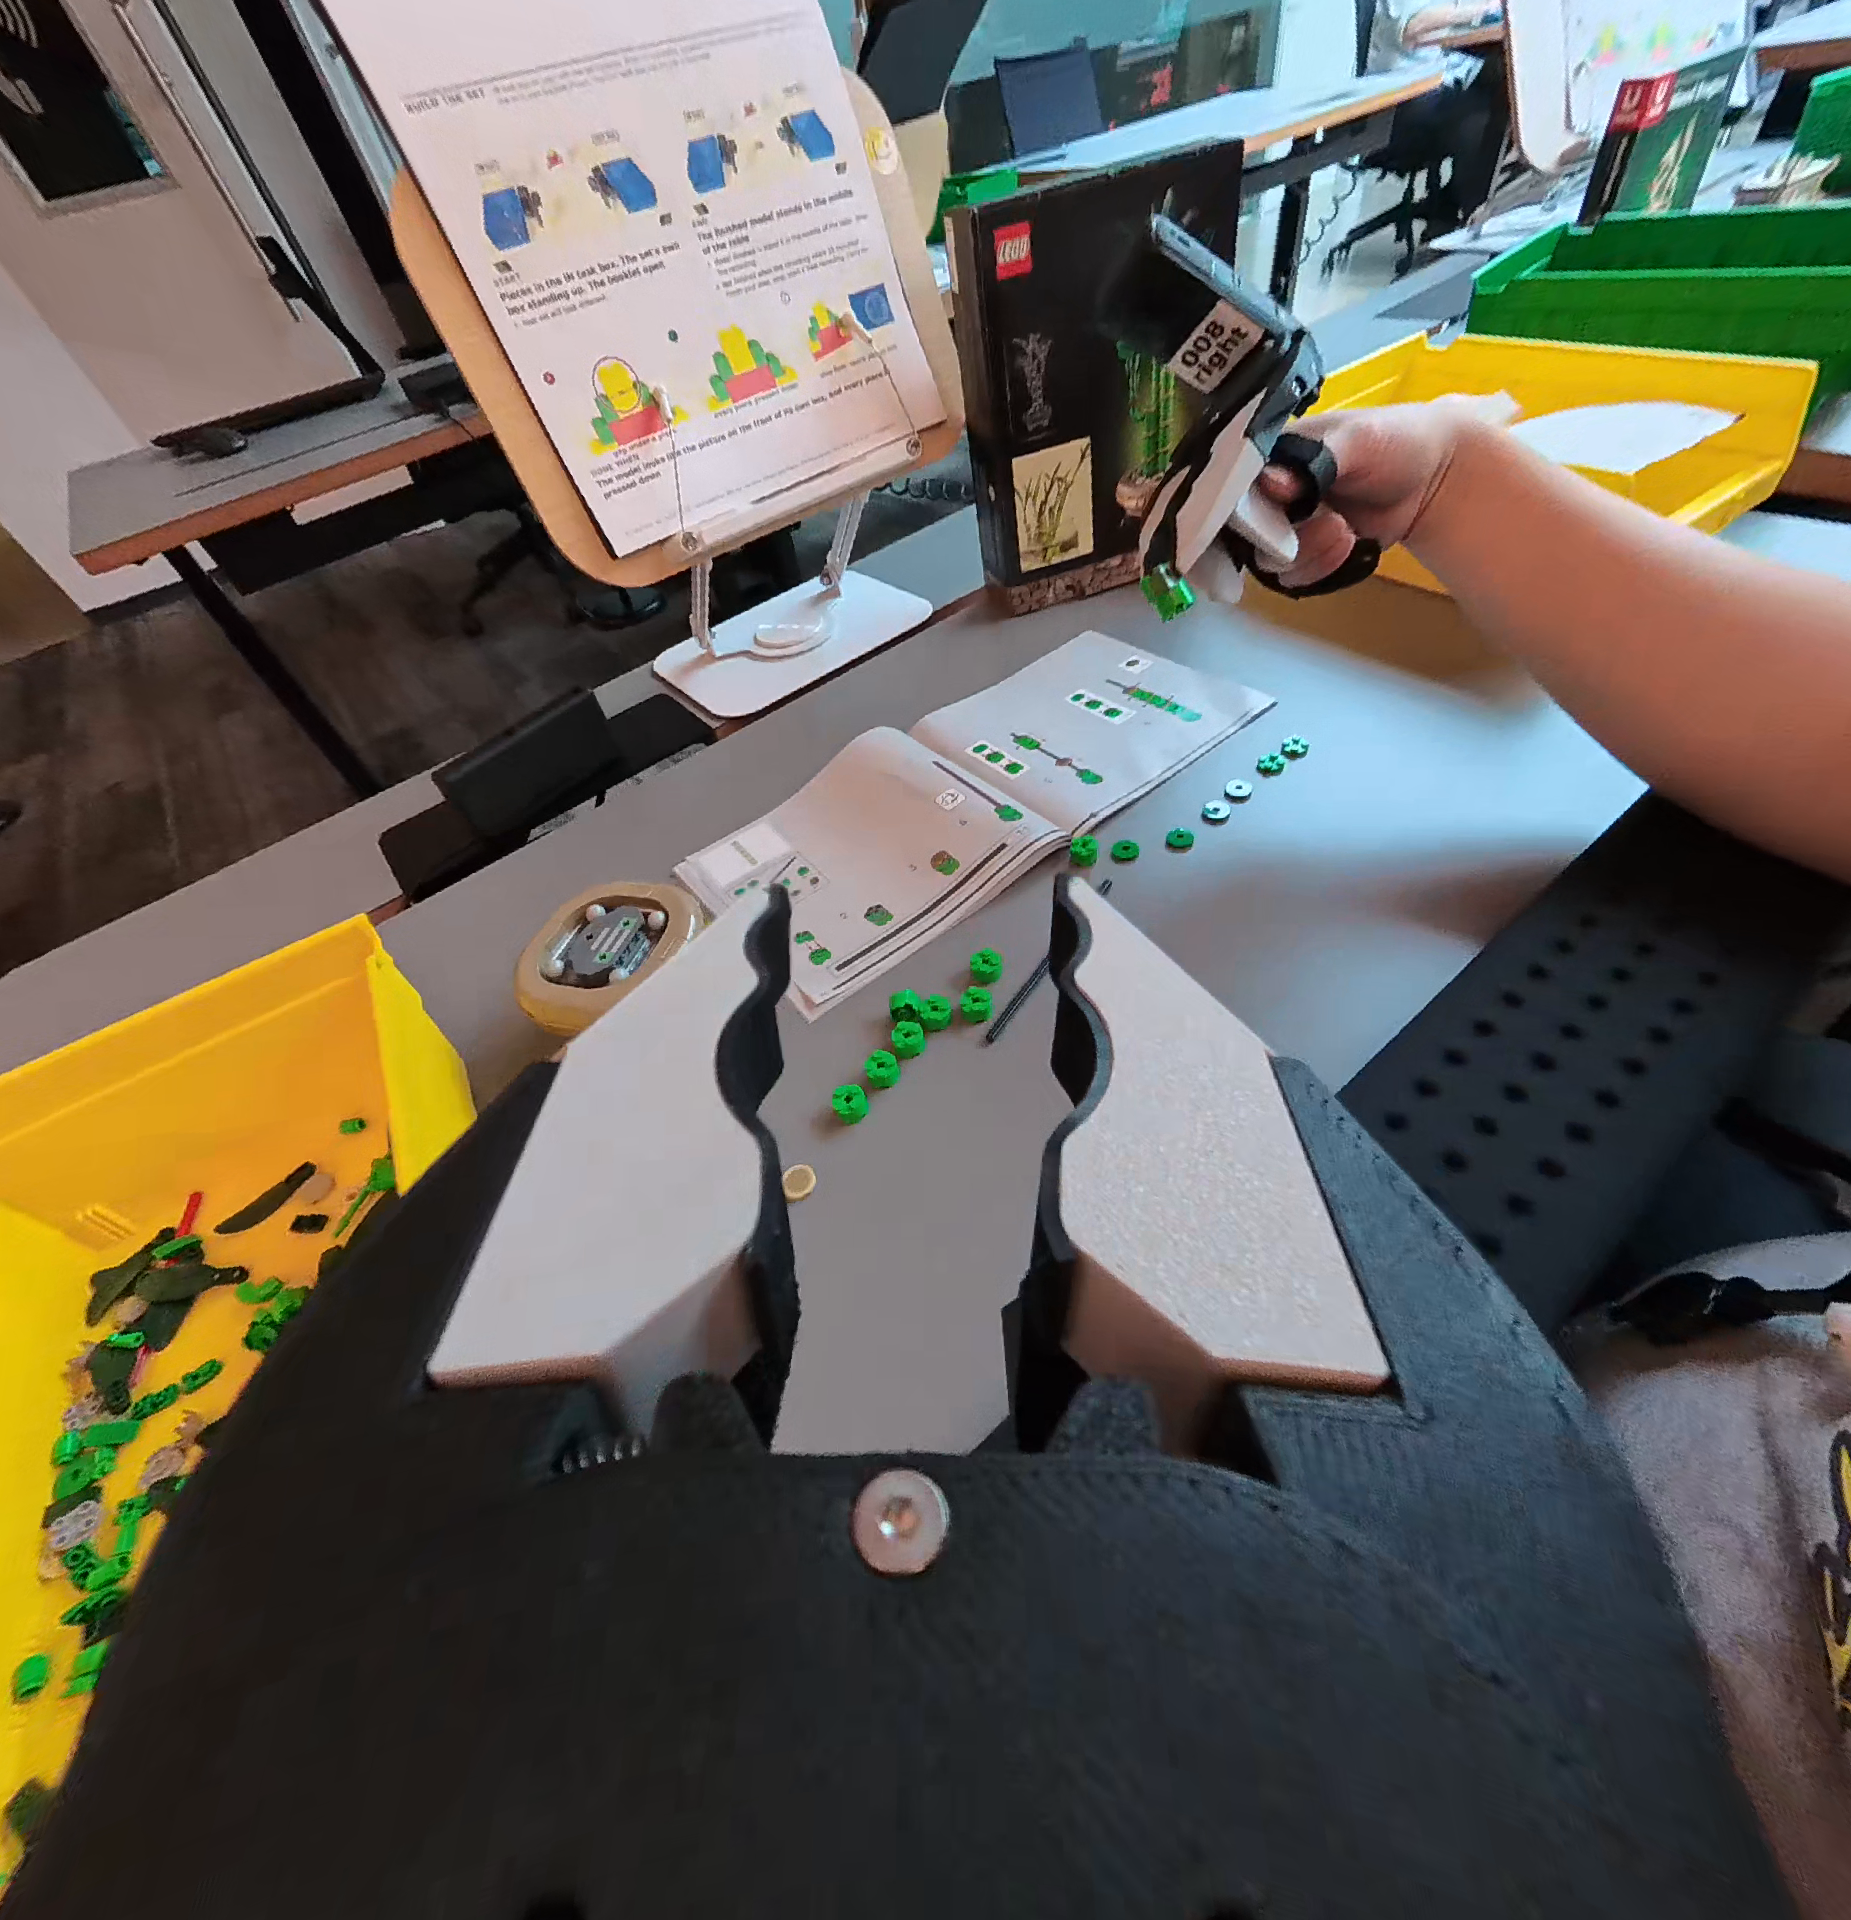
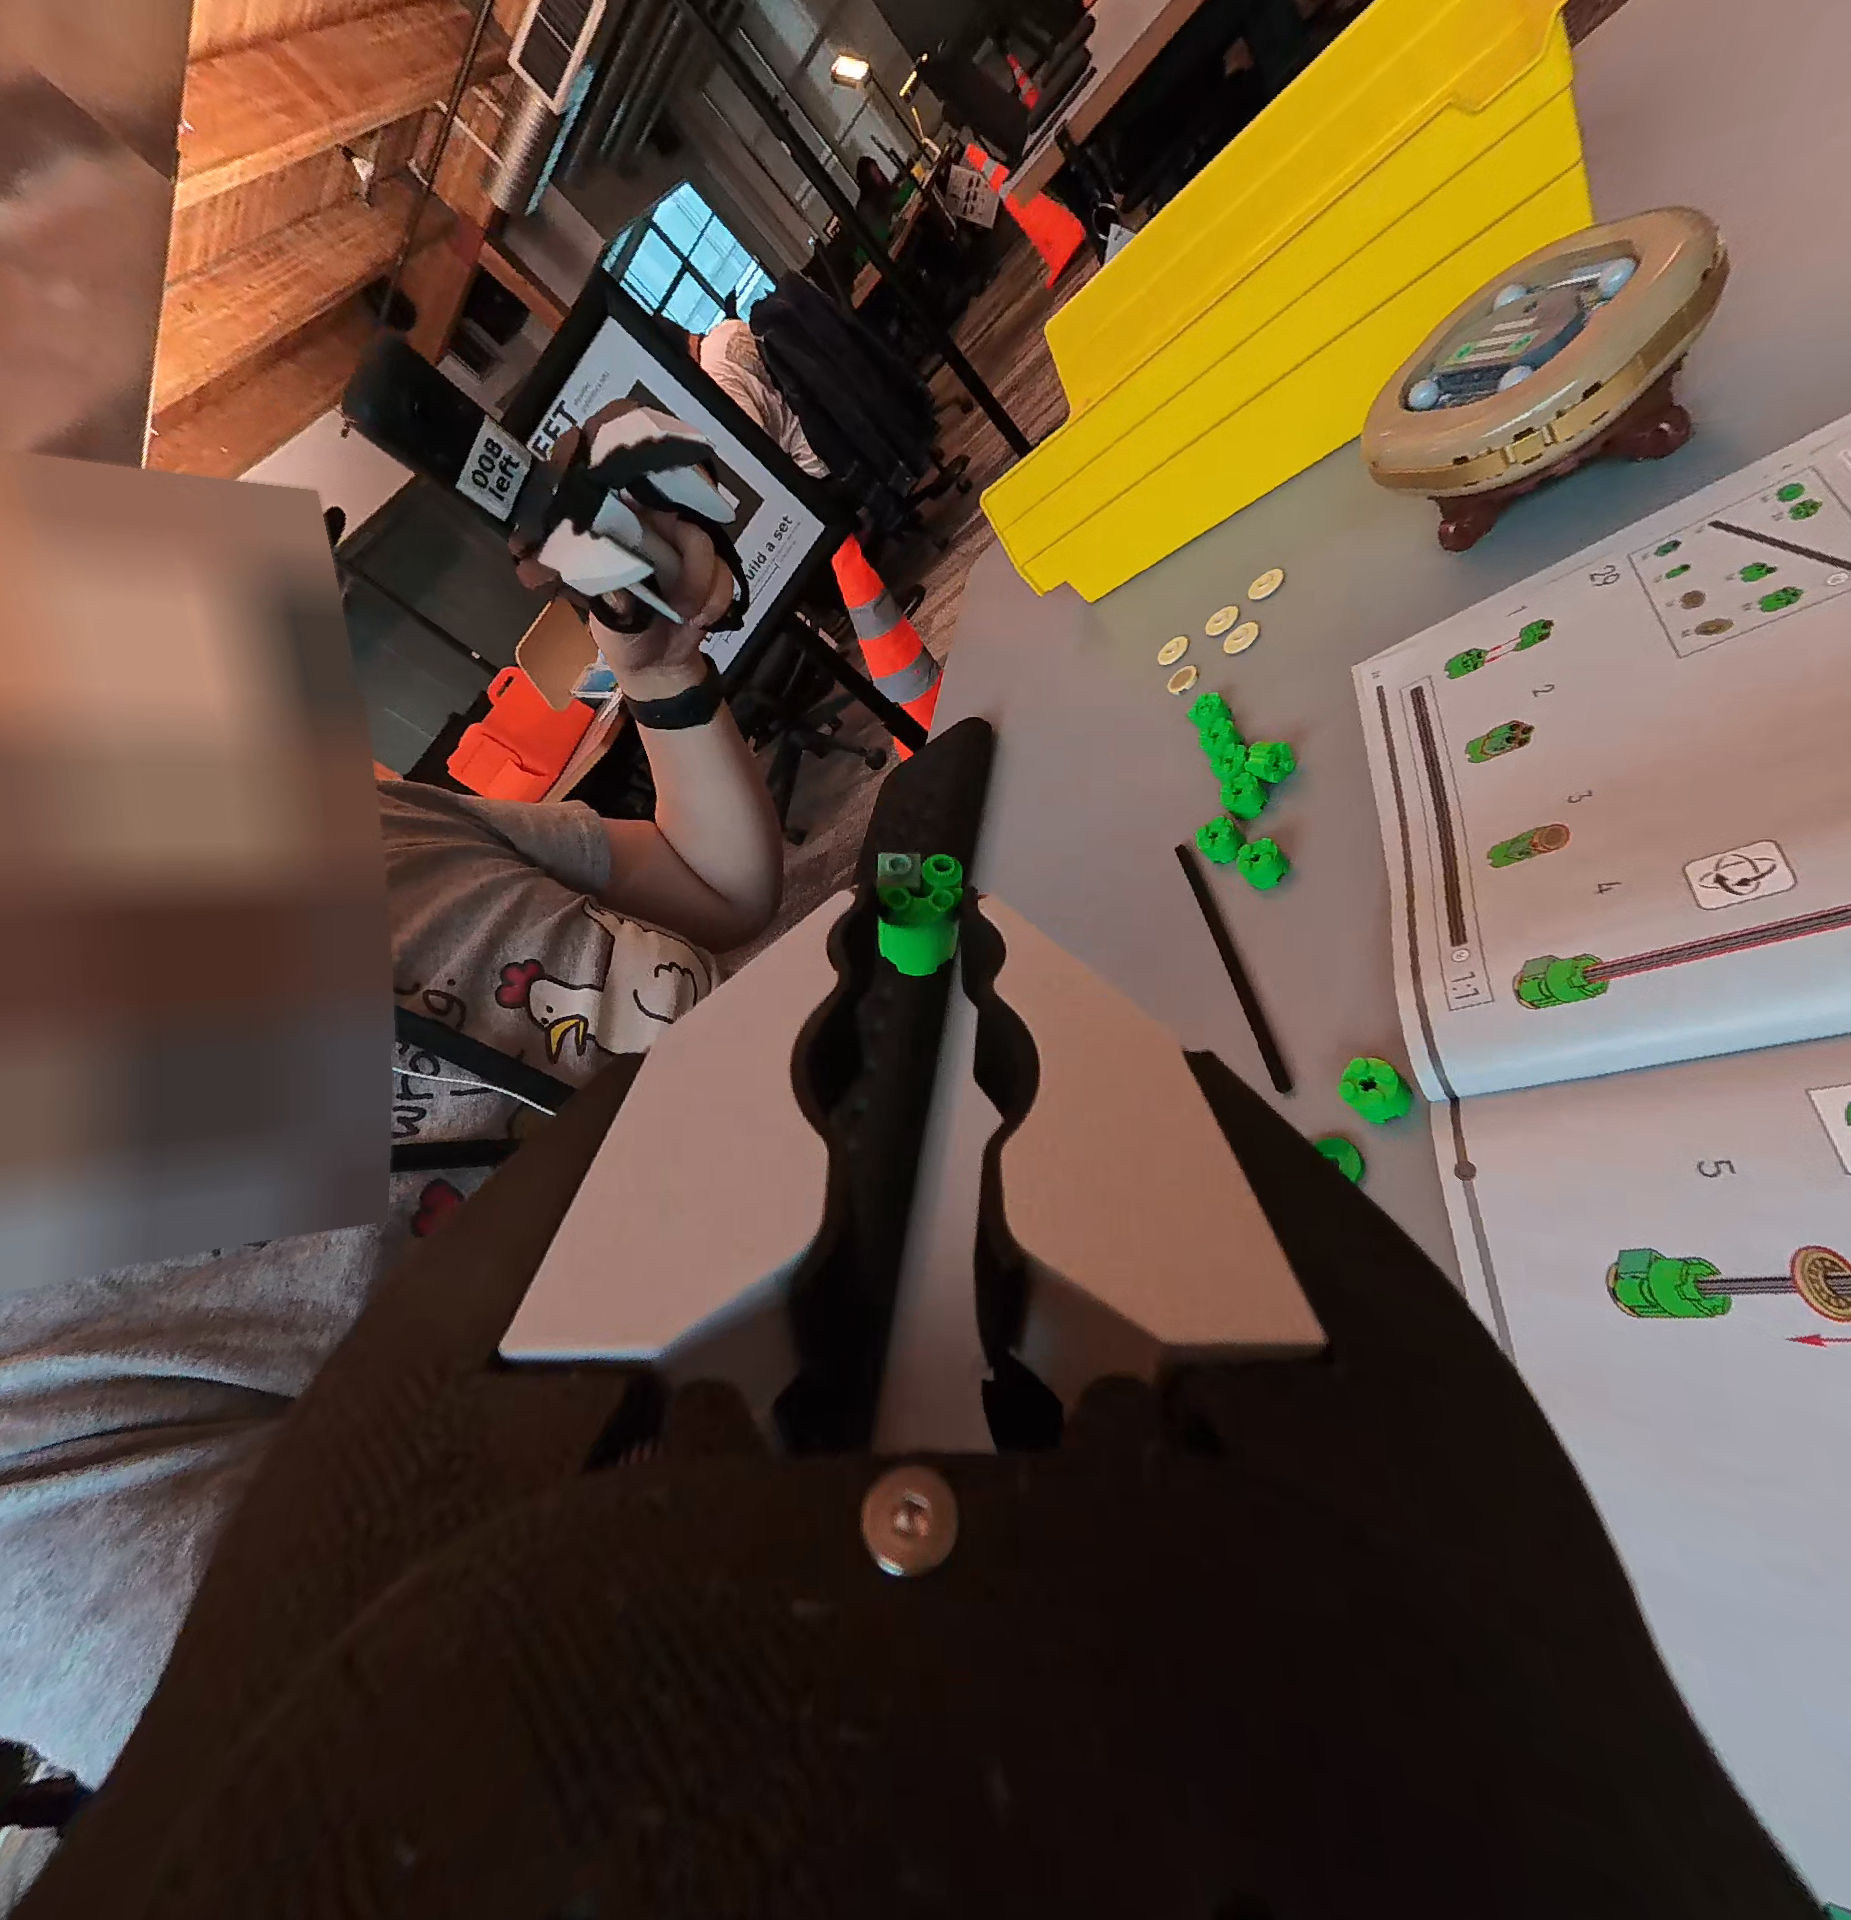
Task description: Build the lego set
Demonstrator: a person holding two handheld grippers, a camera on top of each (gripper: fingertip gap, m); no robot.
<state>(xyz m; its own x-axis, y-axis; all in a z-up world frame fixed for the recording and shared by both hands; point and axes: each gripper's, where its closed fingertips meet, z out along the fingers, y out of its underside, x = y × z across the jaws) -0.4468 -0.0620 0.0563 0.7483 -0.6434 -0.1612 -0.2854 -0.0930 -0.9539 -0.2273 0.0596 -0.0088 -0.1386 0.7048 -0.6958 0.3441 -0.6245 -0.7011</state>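
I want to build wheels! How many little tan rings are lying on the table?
5 tan rings, clustered together on the table between the yellow bin and the green bricks. Others may be hidden inside the bin.

One open booklet (image 1: 988,805), one black rod (image 2: 1233,968), five tan discs (image 2: 1224,621), two yellow bins (image 1: 204,1049), one boxed set (image 1: 1087,395).

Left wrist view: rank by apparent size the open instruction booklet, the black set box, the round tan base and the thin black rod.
1. Instruction booklet and set box: similar, unranked since distances differ
2. Round tan base
3. Black rod
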